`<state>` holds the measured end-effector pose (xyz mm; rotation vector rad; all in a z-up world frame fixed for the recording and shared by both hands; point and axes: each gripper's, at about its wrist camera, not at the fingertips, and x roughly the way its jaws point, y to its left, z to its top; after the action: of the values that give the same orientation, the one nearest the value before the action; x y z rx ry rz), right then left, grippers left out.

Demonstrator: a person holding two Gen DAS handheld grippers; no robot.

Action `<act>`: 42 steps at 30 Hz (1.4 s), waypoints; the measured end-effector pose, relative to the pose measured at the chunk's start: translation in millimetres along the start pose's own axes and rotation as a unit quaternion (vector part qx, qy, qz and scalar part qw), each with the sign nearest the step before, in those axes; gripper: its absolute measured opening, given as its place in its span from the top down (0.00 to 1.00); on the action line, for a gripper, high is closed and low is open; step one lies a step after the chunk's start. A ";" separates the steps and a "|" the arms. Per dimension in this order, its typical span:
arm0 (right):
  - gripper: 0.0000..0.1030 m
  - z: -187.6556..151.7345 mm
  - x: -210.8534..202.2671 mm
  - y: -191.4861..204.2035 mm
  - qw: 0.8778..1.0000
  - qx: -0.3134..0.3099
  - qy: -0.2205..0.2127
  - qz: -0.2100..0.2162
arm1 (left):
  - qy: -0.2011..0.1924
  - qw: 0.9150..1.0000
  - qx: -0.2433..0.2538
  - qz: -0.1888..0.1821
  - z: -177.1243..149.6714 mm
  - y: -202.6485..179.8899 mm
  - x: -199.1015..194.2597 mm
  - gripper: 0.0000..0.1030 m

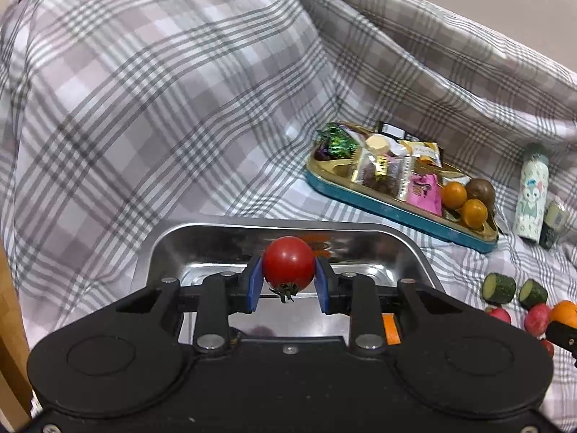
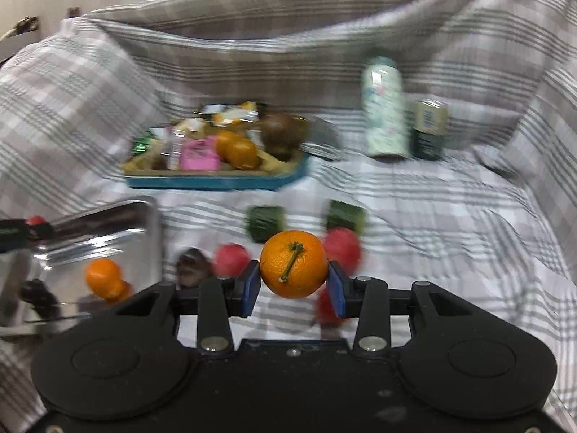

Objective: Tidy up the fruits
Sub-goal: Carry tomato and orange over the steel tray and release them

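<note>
A grey-and-white checked cotton cloth (image 1: 151,83) covered the whole surface and rose in folds behind everything, serving as backdrop to a shiny rectangular stainless-steel tray (image 1: 173,241), the landmark of the scene. Beyond that steel tray and to its right lay a teal-sided, gold-lined oblong tin (image 1: 389,209) crowded with wrapped sweets, a pink packet, two small orange fruits and a brown round fruit. Farther right of the steel tray than the tin, a pale cylindrical bottle printed with a cartoon animal (image 1: 532,195) stood upright, a small dark-based jar (image 1: 553,222) just beside it.

Over the steel tray, the left gripper (image 1: 288,281) was clamped on a round red tomato (image 1: 288,267), its blue pads pressing both sides and the green stalk end turned toward the camera. To the right of the steel tray, above the cloth, the right gripper (image 2: 294,283) was closed on a round orange mandarin with a green stem (image 2: 294,263), pinched between its blue pads.

On the cloth right of the steel tray lay two short dark-green cucumber chunks (image 1: 499,288), cut faces pale, with several small red round fruits (image 1: 537,319) nearer the camera than the chunks. In the blurred right wrist view, a smaller orange fruit (image 2: 102,276) lay inside the steel tray, mirrored in its polished floor.
</note>
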<state>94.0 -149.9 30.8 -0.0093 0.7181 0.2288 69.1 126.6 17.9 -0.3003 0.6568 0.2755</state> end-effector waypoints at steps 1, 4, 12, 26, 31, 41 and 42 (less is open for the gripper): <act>0.60 3.3 0.9 6.7 1.000 -0.005 0.000 0.006 | 0.005 1.000 -0.008 0.001 0.6 3.1 1.9 0.62; 0.60 16.4 5.1 26.7 0.999 -0.008 0.005 0.040 | 0.017 1.000 -0.026 -0.001 0.7 9.3 5.7 0.62; 0.59 38.9 25.0 84.4 0.995 -0.044 0.025 0.089 | 0.025 0.999 -0.041 -0.004 1.2 12.6 9.1 0.63; 0.59 46.9 64.4 136.3 0.988 -0.094 0.071 0.103 | 0.023 0.999 -0.031 0.017 2.1 9.4 14.5 0.62; 0.59 44.3 73.1 138.8 0.987 -0.095 0.082 0.102 | 0.020 0.999 -0.031 0.021 2.8 9.8 14.1 0.61; 0.58 42.8 71.3 134.4 0.988 -0.088 0.074 0.102 | 0.027 0.999 -0.030 0.024 2.8 9.8 16.3 0.61; 0.58 42.5 71.2 134.0 0.988 -0.087 0.073 0.101 | 0.029 0.999 -0.031 0.024 2.8 9.8 16.7 0.61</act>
<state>145.3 -1.0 25.8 -0.1218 0.8445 0.4894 80.0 139.2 7.7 -0.3530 0.7139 0.3353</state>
